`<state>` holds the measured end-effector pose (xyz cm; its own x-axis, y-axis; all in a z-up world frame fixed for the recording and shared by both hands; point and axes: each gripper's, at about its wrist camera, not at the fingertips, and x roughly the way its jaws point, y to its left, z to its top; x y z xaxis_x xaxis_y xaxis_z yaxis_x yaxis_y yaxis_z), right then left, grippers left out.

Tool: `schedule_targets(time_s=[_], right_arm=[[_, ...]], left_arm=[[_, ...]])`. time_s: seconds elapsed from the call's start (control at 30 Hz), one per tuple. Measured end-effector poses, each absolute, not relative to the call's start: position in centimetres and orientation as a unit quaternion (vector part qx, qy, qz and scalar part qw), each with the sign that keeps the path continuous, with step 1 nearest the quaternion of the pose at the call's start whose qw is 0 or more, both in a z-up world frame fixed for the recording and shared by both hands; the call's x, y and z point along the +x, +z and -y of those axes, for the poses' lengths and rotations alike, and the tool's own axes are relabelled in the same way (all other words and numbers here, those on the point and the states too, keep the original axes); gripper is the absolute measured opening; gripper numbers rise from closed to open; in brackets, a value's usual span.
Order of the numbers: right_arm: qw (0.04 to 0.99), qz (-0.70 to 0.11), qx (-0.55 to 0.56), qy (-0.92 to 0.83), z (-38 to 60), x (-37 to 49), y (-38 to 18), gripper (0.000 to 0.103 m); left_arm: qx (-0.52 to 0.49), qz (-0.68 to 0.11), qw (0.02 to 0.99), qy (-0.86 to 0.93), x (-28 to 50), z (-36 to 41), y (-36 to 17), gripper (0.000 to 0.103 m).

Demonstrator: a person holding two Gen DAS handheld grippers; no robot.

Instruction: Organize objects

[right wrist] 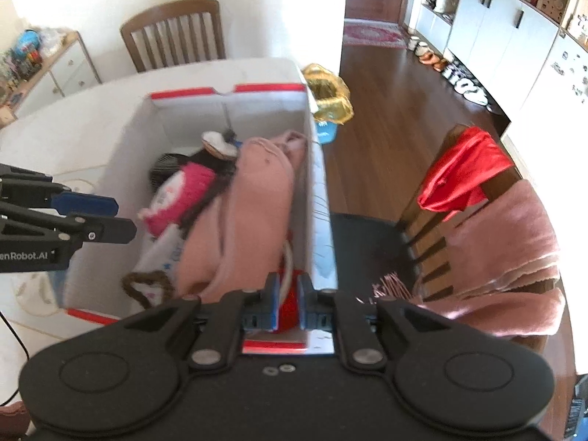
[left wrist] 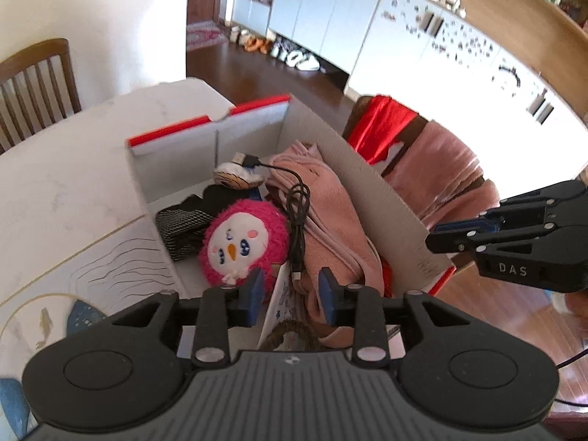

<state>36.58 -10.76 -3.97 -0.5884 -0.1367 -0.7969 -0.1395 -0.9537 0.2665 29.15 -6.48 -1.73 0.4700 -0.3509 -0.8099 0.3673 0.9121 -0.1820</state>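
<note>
- The box [left wrist: 371,169] is being shown standing on the white counter [left wrist: 66,183], with its right wall close to the counter edge and the wooden floor [right wrist: 386,110] beyond it.
- The box is being filled by a pink cloth [left wrist: 330,213], a pink plush toy [left wrist: 239,242], a black cable [left wrist: 297,217] lying over the cloth and toy, a black mesh item [left wrist: 180,228] and a small striped item [left wrist: 239,178] at the far end.
- The left gripper [left wrist: 290,290] is being held above the near end of the box, jaws moderately apart, with nothing between the pads.
- The right gripper [right wrist: 286,301] is being held over the near right corner, jaws narrowly apart; nothing is seen clamped, although a red item [right wrist: 288,303] in the box shows through the gap.
- The step in hand is judged to be a withdrawal after placing.
- Risk: the loose cable could be snagged by a gripper passing low and dragged out.
- Risk: the box could be pushed toward the counter edge if its right wall is struck by the right gripper.
- Risk: the cloth, piled high, could be caught and lifted by the narrow jaws.
</note>
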Motion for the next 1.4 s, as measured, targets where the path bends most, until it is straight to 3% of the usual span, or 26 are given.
schedule_targets(time_s=[0.1,0.27,0.4,0.5,0.6,0.73,0.87,1.03,1.13,1.4], right_arm=[[-0.009,-0.145,-0.432,0.89,11.7,37.3,-2.9,0.013],[-0.009,-0.129,-0.389,0.912,13.3,38.9,-1.1,0.014],[-0.01,-0.138,-0.351,0.926,13.9,40.3,0.3,0.018],[-0.019,-0.143,-0.326,0.934,14.4,41.3,1.0,0.036],[-0.027,-0.147,-0.308,0.94,15.0,42.4,1.4,0.041],[-0.025,-0.148,-0.29,0.945,15.9,43.6,1.8,0.057],[-0.017,-0.156,-0.271,0.95,16.3,44.6,2.0,0.067],[-0.018,-0.157,-0.251,0.955,17.0,45.5,2.0,0.093],[-0.021,-0.164,-0.248,0.955,17.4,45.7,1.9,0.103],[-0.003,-0.191,-0.238,0.952,17.5,46.4,1.4,0.103]], left_arm=[[0.005,-0.449,0.87,-0.202,27.7,5.3,-0.7,0.052],[0.013,-0.404,0.895,-0.19,25.1,4.0,1.3,0.056],[0.006,-0.378,0.907,-0.186,23.4,2.9,2.3,0.066],[0.004,-0.364,0.915,-0.176,22.4,2.2,2.6,0.072],[-0.005,-0.363,0.914,-0.178,21.6,1.6,2.6,0.074],[-0.013,-0.36,0.915,-0.181,20.5,0.9,2.5,0.088],[-0.019,-0.36,0.914,-0.187,19.6,0.4,2.4,0.099],[-0.007,-0.351,0.916,-0.195,18.4,0.4,2.4,0.103],[-0.003,-0.351,0.914,-0.201,17.9,0.4,2.2,0.103],[0.011,-0.353,0.916,-0.19,17.1,0.1,1.7,0.103]])
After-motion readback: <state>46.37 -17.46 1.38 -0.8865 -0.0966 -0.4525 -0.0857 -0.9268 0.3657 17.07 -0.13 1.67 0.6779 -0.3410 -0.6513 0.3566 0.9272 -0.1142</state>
